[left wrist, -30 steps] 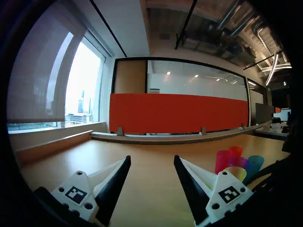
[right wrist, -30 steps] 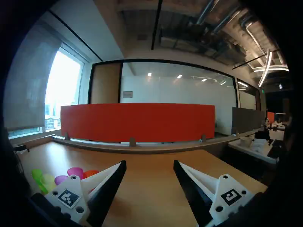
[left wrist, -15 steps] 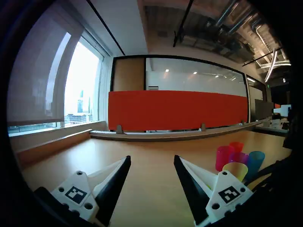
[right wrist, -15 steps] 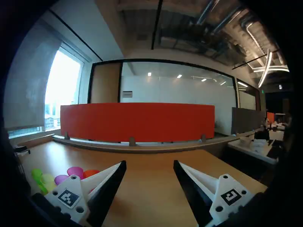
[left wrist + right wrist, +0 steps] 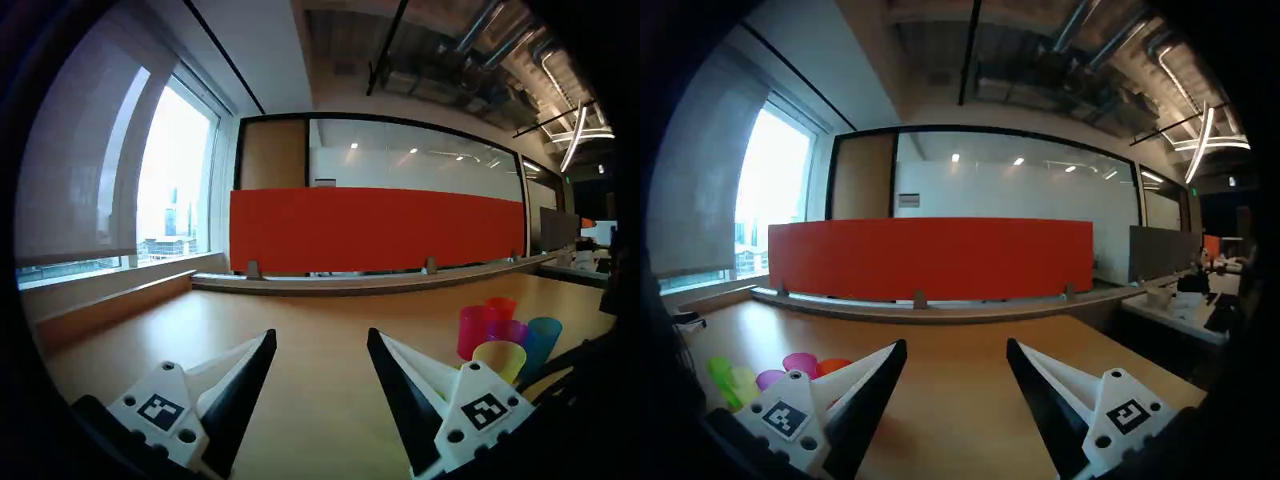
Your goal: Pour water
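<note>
In the left gripper view, at 4 o'clock, the yellow cup [image 5: 499, 358] loses its lower half behind a finger of the left gripper [image 5: 321, 332]. The base of the blue cup [image 5: 542, 340] is lost behind a dark cable [image 5: 564, 360].

In the right gripper view, at 8 o'clock, the cups [image 5: 802, 362] are half hidden behind a finger of the right gripper [image 5: 956, 344]. Whether any cup holds water cannot be told.

At 3 o'clock, the items on the far desk [image 5: 1172, 318] are too dim to name.

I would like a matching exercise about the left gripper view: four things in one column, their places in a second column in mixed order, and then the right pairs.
Things:
1. yellow cup
2. blue cup
3. orange-red panel
4. window

Places:
a. along the far edge of the desk
b. front of the cups
c. on the left wall
d. right end of the cups

Pairs: 1-b, 2-d, 3-a, 4-c.
</note>
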`<state>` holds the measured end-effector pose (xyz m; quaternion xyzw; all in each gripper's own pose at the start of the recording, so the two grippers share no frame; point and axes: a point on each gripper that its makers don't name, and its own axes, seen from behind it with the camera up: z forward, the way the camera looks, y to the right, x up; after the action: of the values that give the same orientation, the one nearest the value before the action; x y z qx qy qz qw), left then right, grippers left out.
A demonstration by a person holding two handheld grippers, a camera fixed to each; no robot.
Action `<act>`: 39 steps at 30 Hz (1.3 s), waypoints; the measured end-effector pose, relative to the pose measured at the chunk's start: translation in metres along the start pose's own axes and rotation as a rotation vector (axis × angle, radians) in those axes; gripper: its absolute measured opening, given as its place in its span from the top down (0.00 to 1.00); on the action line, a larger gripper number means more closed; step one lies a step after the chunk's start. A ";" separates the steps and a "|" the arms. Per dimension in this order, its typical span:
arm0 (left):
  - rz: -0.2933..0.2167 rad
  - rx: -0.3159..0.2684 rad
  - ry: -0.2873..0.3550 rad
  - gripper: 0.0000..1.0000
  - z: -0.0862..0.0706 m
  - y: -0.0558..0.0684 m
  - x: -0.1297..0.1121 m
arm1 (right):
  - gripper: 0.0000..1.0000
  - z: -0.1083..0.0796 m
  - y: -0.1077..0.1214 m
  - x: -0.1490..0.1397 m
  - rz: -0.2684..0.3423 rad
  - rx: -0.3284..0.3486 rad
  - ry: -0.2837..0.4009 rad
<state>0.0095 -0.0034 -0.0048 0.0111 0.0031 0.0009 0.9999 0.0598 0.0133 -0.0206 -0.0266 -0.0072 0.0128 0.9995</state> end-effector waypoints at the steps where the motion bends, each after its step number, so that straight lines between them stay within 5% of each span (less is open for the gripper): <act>1: 0.000 0.000 0.000 0.16 0.000 0.000 0.000 | 0.04 0.000 0.000 0.000 0.000 0.000 0.000; 24: 0.002 0.001 -0.004 0.16 0.000 0.000 -0.001 | 0.04 -0.009 -0.011 -0.002 -0.019 0.039 0.069; 39: 0.002 0.000 -0.004 0.16 0.000 0.000 0.000 | 0.01 0.008 -0.020 -0.019 -0.008 0.040 0.121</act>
<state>0.0093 -0.0033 -0.0047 0.0113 0.0010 0.0021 0.9999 0.0413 -0.0065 -0.0120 -0.0071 0.0536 0.0074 0.9985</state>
